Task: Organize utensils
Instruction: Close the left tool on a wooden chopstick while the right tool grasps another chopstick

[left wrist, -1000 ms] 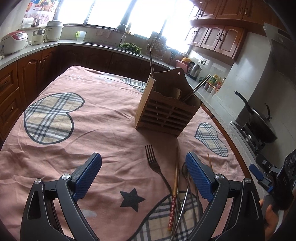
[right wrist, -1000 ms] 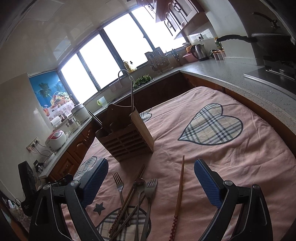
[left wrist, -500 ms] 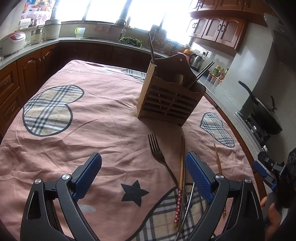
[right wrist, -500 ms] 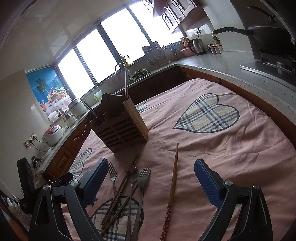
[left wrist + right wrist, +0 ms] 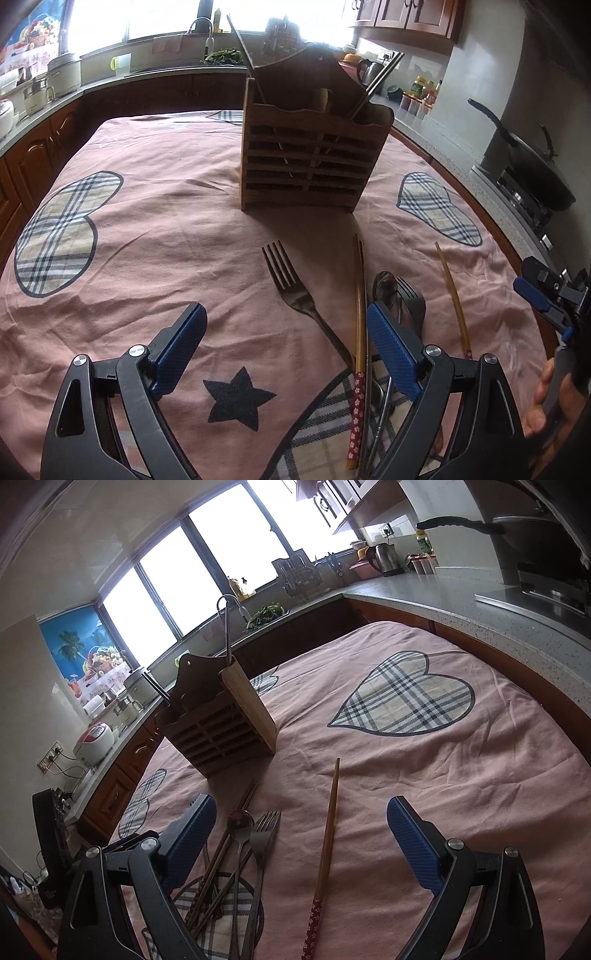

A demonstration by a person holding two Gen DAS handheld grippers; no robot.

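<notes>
Hovering wide open and empty, the right gripper (image 5: 301,834) has the lone chopstick (image 5: 327,843) lying lengthwise between its fingers, pointing at the wooden holder (image 5: 221,716) beyond, while the equally open, empty left gripper (image 5: 284,341) sits lower and closer to the cutlery than a second ago.

On the desk (image 5: 155,229), a fork (image 5: 291,288), chopsticks (image 5: 359,295) and a spoon (image 5: 384,286) lie before the utensil holder (image 5: 310,162); one chopstick (image 5: 452,295) lies farther right.
</notes>
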